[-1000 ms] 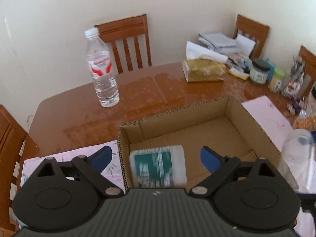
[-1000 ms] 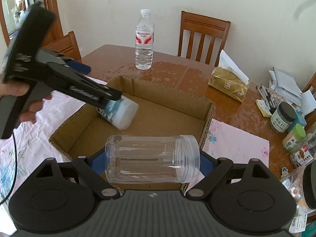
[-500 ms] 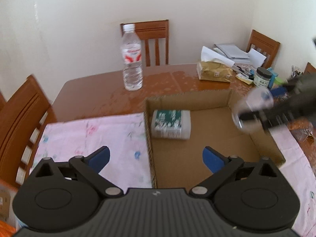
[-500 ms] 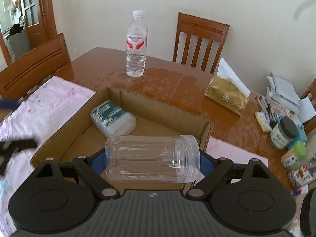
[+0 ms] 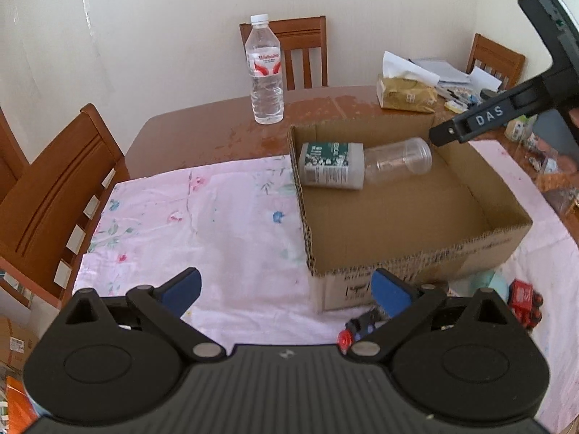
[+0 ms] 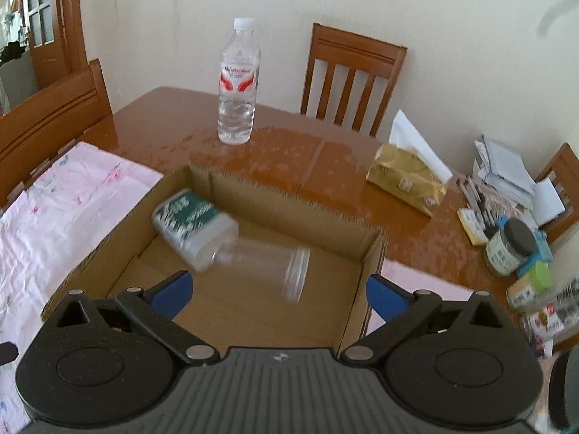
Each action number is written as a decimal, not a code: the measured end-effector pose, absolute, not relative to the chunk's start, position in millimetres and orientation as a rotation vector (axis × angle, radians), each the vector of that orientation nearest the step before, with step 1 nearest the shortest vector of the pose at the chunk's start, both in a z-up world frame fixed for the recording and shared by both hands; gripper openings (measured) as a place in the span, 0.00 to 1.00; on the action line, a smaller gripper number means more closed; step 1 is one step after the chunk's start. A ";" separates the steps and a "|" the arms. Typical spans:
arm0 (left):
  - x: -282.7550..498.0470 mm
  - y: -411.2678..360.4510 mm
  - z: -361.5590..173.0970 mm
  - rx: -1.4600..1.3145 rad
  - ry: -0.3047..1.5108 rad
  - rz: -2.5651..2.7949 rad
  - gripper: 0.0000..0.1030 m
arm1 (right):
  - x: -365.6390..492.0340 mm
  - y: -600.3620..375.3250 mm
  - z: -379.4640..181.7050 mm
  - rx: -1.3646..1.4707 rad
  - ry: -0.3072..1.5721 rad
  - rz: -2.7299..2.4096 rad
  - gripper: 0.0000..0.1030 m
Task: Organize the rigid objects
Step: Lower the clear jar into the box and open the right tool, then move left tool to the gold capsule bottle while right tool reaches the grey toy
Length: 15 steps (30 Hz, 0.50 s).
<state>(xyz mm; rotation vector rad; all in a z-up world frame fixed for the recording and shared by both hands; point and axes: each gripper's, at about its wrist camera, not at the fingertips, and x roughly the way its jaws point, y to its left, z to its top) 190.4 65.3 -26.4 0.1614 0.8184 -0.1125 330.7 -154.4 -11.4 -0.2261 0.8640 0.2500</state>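
Clear jar (image 6: 264, 267) dropped into box (image 6: 307, 213) against green-labelled bottle (image 6: 191, 220), both tools spread empty, right just opened.

Both tongs are showing matte black bodies with ribbed grey-black centre plates, round side discs, silver pivot screws and blue finger pads. The left tongs (image 5: 286, 287) and right tongs (image 6: 277, 291) are looking alike; white "DAS" lettering is marking the right one's arm.

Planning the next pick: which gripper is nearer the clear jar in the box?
Right. The right gripper hangs open just above the clear jar, having just opened. The left gripper is open outside the box, at its near corner.
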 end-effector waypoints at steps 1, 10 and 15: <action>187.5 65.1 -26.8 0.165 0.816 -0.114 0.97 | 325.4 -154.8 -12.4 -0.221 0.869 0.246 1.00; 164.7 68.9 -32.5 0.164 0.812 -0.144 0.97 | 269.9 -163.3 -21.0 -0.175 0.906 0.165 1.00; 152.4 73.0 -39.1 0.182 0.806 -0.136 0.97 | 238.5 -165.1 -32.6 -0.122 0.960 0.114 1.00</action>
